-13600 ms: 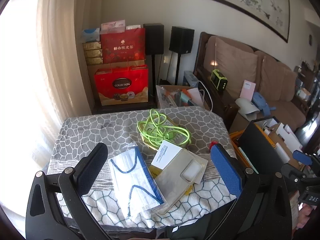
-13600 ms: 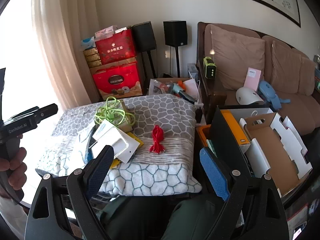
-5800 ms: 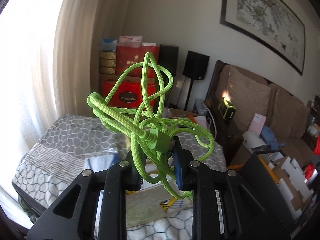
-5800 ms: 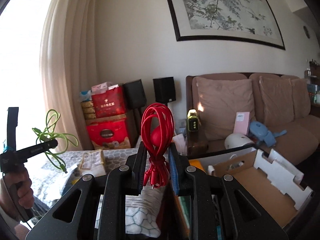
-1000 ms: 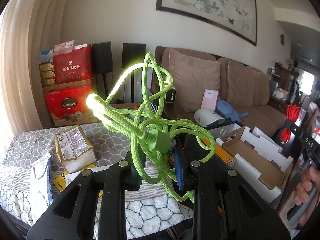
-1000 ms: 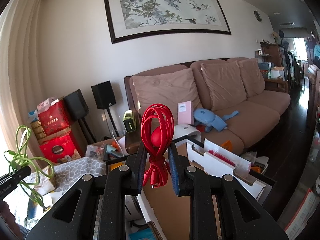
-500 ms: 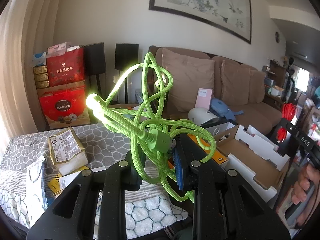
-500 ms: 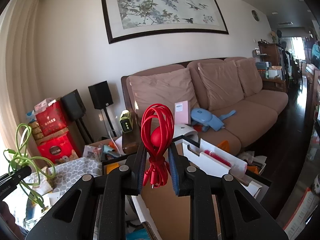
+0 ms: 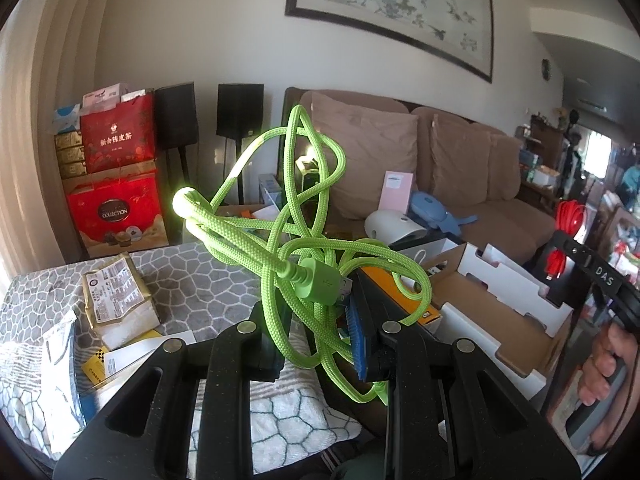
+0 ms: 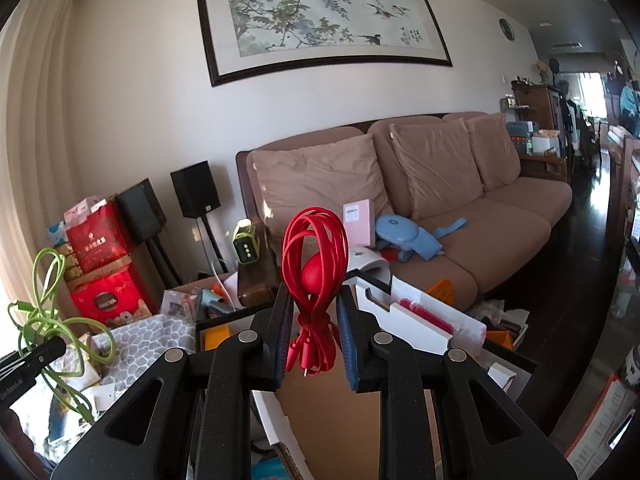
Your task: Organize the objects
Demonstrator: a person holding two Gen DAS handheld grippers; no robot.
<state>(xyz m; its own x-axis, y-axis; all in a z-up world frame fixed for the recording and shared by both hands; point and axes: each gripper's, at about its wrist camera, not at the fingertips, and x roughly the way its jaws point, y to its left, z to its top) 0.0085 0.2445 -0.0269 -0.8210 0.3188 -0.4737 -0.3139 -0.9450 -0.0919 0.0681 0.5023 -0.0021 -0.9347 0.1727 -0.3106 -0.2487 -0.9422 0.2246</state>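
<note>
Green braided cable (image 9: 304, 240) tangled, held aloft over table (image 9: 192, 264), clamped in left tool (image 9: 316, 340). Red cable coil (image 10: 314, 276) pinched in right tool (image 10: 314, 340), raised above open cardboard box (image 9: 492, 316), right of table; sofa (image 10: 480, 208) far behind.

1. I see a lime-green braided cable (image 9: 304, 240).
2. A bright red cable (image 10: 314, 280), coiled.
3. Blue pads (image 9: 357, 340) on my black grippers.
4. A grey cloth (image 9: 192, 276) with a white honeycomb pattern.
5. A tan-brown sofa (image 10: 460, 208).
6. Red gift bags (image 9: 116, 200) with gold print.
</note>
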